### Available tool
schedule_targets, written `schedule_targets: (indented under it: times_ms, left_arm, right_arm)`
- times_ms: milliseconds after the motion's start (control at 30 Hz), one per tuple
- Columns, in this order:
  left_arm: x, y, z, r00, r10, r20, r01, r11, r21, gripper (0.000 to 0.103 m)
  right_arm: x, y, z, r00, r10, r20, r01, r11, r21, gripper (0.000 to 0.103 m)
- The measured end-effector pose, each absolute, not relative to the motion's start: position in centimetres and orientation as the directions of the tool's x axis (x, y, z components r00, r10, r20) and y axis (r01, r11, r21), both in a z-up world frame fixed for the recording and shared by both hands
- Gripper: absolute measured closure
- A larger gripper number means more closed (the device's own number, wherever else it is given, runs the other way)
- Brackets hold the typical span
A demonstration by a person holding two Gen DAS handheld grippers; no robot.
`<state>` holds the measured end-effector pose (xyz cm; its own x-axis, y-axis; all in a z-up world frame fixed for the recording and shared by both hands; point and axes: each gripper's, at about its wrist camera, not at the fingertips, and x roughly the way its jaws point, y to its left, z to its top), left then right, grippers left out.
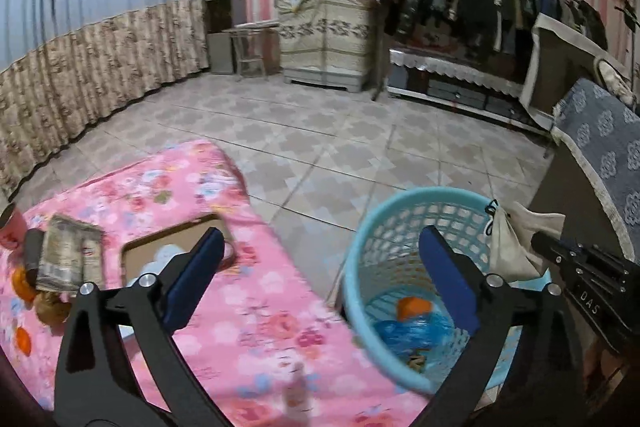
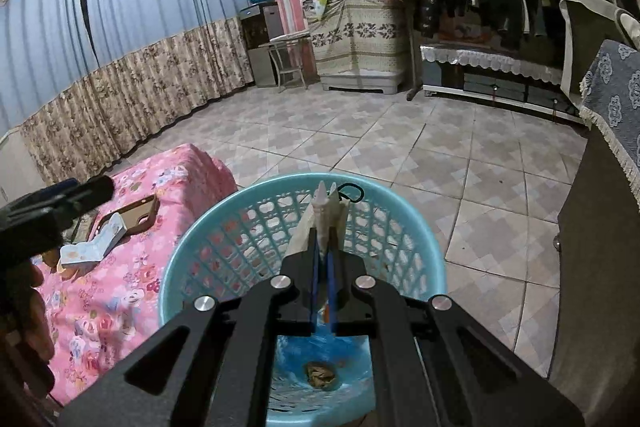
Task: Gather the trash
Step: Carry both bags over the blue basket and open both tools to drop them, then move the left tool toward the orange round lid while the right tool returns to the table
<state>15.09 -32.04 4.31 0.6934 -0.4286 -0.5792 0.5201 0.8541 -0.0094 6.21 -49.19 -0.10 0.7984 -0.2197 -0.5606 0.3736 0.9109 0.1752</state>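
**Trash piece held over basket; more litter left on the surface**

Trash in hand: a flat, off-white folded paper or cloth piece with a black cord loop, clamped between the fingers of the right gripper, which are closed tightly on it. The piece sits above the opening of the light-blue perforated plastic basket, near its far rim. It has not been released.

Basket contents, as visible: an orange scrap, a crumpled blue plastic film and a small brown lump on the bottom. Part of the collection is therefore judged done.

The left gripper has its fingers wide apart and holds nothing; it hovers between the basket and the pink floral-covered surface.

Remaining on that surface: a crumpled grey-beige printed wrapper, orange peel-like bits, a brown frame-shaped card piece and a small white-and-blue folded card. Whether every one counts as trash cannot be told.

Judged status: mid-task. Next requirement is opening the right fingers over the basket, then clearing the surface.
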Motion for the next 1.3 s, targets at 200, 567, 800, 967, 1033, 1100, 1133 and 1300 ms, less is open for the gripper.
schedule_targets:
  times_ms: [200,567,800,967,1033,1100,1133,1300]
  left_arm:
    - [15.3,-28.4,4.8,0.737,-0.372,-0.564,0.455,0.890,0.007,0.006]
    - [14.5,-21.2,4.5,0.776,-0.286,-0.562,0.346,0.938,-0.001,0.006]
    - [14.5,-14.2,4.3,0.806,-0.198,-0.558,0.253,0.967,0.023,0.005]
    - [15.1,-8.7,3.9,0.816,-0.128,-0.563,0.178,0.983,0.034,0.005]
    - [15.4,-6.8,3.6,0.818,-0.091,-0.567,0.152,0.986,0.061,0.005]
    - [15.8,-4.6,3.2,0.818,-0.053,-0.572,0.122,0.989,0.084,0.005]
    - [15.8,-3.8,3.1,0.817,-0.044,-0.575,0.113,0.990,0.083,0.005]
    - [17.0,0.8,2.1,0.797,-0.020,-0.603,0.063,0.997,0.051,0.005]
  right_arm:
    - [7.6,-48.1,-0.8,0.777,-0.221,-0.590,0.376,0.914,0.152,0.097]
    - [7.3,-46.5,-1.8,0.744,-0.272,-0.610,0.415,0.904,0.103,0.025]
    - [7.6,-42.8,0.4,0.793,-0.267,-0.548,0.370,0.925,0.084,0.017]
    - [8.4,-39.0,1.6,0.829,-0.204,-0.521,0.294,0.951,0.095,0.014]
    - [8.9,-37.2,1.8,0.837,-0.183,-0.515,0.265,0.960,0.090,0.011]
    - [9.4,-35.4,2.0,0.844,-0.169,-0.509,0.242,0.967,0.079,0.009]
    - [9.6,-34.6,2.1,0.847,-0.161,-0.507,0.231,0.970,0.077,0.009]
    - [11.2,-30.9,2.1,0.852,-0.100,-0.514,0.171,0.981,0.093,0.007]
